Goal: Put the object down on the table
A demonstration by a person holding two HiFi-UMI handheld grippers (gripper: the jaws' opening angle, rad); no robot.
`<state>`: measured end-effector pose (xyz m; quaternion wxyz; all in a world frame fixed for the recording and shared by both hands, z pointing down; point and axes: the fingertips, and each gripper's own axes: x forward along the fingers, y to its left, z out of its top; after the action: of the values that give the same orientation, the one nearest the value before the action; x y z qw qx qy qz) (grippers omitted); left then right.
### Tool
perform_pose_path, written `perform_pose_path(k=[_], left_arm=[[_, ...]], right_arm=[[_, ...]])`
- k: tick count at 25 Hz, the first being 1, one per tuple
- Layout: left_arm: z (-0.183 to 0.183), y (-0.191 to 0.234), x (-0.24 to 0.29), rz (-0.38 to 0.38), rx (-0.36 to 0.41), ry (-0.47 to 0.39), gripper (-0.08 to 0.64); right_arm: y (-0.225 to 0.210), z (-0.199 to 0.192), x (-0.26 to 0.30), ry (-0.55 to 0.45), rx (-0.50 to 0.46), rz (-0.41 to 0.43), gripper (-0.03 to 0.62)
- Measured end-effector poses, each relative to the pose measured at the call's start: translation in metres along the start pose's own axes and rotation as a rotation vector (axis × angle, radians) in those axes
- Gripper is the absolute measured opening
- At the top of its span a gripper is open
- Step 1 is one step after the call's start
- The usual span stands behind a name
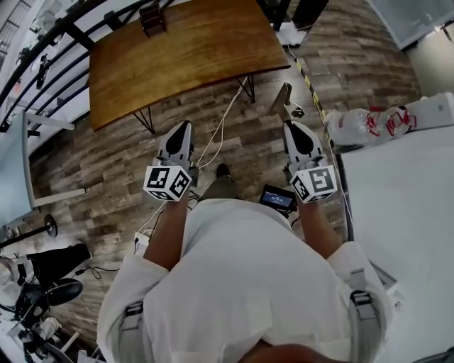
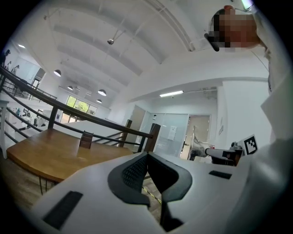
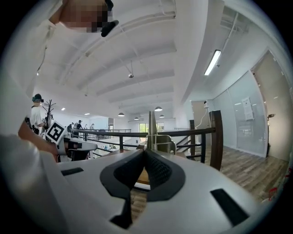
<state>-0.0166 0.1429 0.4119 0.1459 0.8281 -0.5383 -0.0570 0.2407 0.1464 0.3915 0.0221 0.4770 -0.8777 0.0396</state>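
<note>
Wood-plank floor (image 1: 106, 163) fills the head view, with a wooden counter (image 1: 184, 49) at the top and a white counter (image 1: 404, 205) along the right edge carrying plastic-wrapped bundles (image 1: 369, 124). Left gripper (image 1: 186, 126) and right gripper (image 1: 289, 125) are held side by side over the floor, both pointing toward the wooden counter, well apart from each other. A white cable (image 1: 220, 131) runs across the floor between them. A small dark block (image 1: 152, 18) stands on the far end of the wooden counter, well apart from both grippers; cannot tell whether it is the task's object. Left gripper view: left gripper (image 2: 147, 155) fingers (image 2: 132, 173) pressed together at the tips, nothing between them. The wooden counter (image 2: 50, 155) lies to the left beyond them with the small dark block (image 2: 85, 139) upright on it and a dark railing (image 2: 68, 114) behind. Right gripper view: right gripper (image 3: 145, 151) fingers (image 3: 160, 173) likewise pressed together, nothing held. A dark railing (image 3: 183, 132) crosses behind the tips, and the left gripper's marker cube (image 3: 55, 132) shows at the left.
</note>
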Motion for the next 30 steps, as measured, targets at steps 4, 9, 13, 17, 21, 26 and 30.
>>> perform_pose_path(k=[4,9,13,17,21,26,30], left_arm=[[0.004,0.031,0.027,0.008,-0.028,0.014,0.017],[0.016,0.068,0.063,-0.001,-0.044,0.019,0.017],[0.018,0.083,0.103,-0.026,-0.051,0.030,0.017],[0.014,0.081,0.135,-0.041,-0.045,0.064,0.017],[0.004,0.083,0.164,-0.016,-0.050,0.094,0.017],[0.017,0.086,0.207,0.065,-0.035,0.067,0.017],[0.036,0.081,0.256,0.109,-0.006,0.044,0.017]], right_arm=[[-0.002,0.003,0.052,0.022,0.003,0.043,0.029],[-0.017,0.014,0.107,0.031,0.005,0.047,0.029],[-0.034,0.010,0.142,0.019,0.048,0.077,0.028],[-0.052,0.010,0.171,0.009,0.082,0.099,0.028],[-0.086,0.013,0.196,-0.009,0.110,0.111,0.028],[-0.138,0.019,0.231,-0.031,0.109,0.156,0.028],[-0.182,0.037,0.264,-0.056,0.100,0.202,0.028]])
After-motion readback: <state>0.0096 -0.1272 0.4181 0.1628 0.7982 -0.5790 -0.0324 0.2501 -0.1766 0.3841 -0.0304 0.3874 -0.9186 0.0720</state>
